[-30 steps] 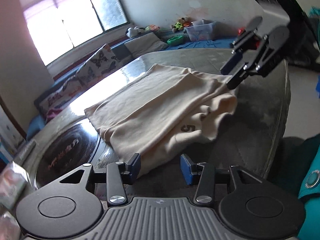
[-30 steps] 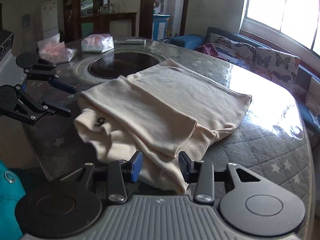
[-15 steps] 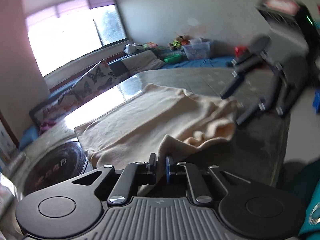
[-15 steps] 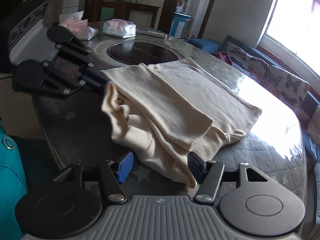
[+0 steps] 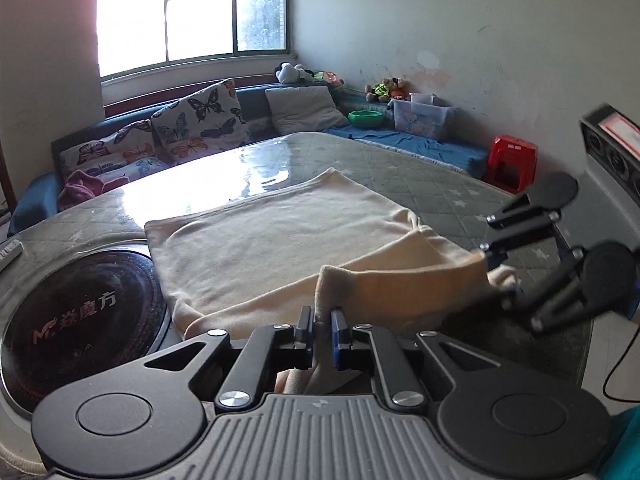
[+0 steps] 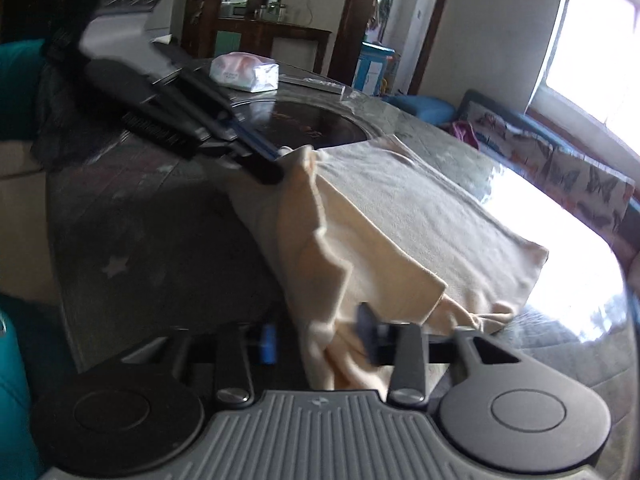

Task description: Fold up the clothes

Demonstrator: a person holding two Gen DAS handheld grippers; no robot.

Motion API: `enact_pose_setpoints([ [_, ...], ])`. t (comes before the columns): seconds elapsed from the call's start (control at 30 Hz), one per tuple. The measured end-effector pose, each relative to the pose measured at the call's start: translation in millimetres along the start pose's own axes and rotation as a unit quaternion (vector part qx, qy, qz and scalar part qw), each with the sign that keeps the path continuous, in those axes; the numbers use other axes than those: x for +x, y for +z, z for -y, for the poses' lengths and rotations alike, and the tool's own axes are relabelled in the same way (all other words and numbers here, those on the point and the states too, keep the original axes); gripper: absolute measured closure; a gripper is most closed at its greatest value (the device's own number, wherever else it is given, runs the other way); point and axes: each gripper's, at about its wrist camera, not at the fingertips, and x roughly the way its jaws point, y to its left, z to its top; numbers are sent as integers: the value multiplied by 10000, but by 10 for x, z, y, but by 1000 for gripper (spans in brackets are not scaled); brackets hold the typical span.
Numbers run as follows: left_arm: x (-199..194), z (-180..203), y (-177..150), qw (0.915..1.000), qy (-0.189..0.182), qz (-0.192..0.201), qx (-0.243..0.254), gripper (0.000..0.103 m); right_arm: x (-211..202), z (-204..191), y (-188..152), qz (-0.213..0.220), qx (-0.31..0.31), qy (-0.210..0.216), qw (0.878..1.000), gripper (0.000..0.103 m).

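A cream garment [image 5: 280,240] lies folded on the quilted table [image 5: 420,176], its near edge lifted, pinched at one corner by the left gripper [image 5: 321,334] while the right gripper [image 6: 316,338], jaws spread, straddles the other.

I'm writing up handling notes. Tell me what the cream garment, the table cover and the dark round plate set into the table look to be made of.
Garment: soft matte knit, maybe fleece or cotton; fuzzy nap, limp folds.
Table cover: quilted grey fabric with stars, seemingly under clear glossy plastic; stitched diamonds and window glare.
Round plate: dark glossy glass or ceramic, probably a built-in cooktop; smooth, reflective, printed logo.
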Motion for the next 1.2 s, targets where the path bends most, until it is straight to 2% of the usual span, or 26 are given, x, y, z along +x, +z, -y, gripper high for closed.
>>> enact_pose_setpoints([
  [0.1,-99,41,-97,9997,58,-17,237,84,-4,132,55,14,388,170,9991,88],
  [0.17,-144,81,-179,9988,136,-36,478,82,-23,216,86,63,614,248,9978,89],
  [0.27,-212,141,-303,9961,254,-63,841,62,-54,281,118,141,819,296,9961,89],
  [0.4,-194,172,-425,9911,432,-110,1256,62,-78,322,159,200,955,294,9948,90],
  [0.43,-177,169,-441,9900,478,-126,1322,63,-78,324,172,207,984,276,9945,91],
  [0.5,-181,162,-448,9892,515,-111,1370,81,-71,312,175,234,1011,215,9944,92],
  [0.6,-250,152,-422,9902,484,-13,1307,92,-92,285,157,309,1054,159,9938,93],
  [0.87,-605,248,-316,9937,254,256,1065,95,-434,202,145,602,981,126,9933,93],
  [1.1,-1240,611,-288,9950,96,384,921,95,-1027,-62,131,674,731,343,9945,93],
  [1.2,-1368,700,-344,9963,7,321,799,95,-1240,-205,98,644,783,501,9936,94],
])
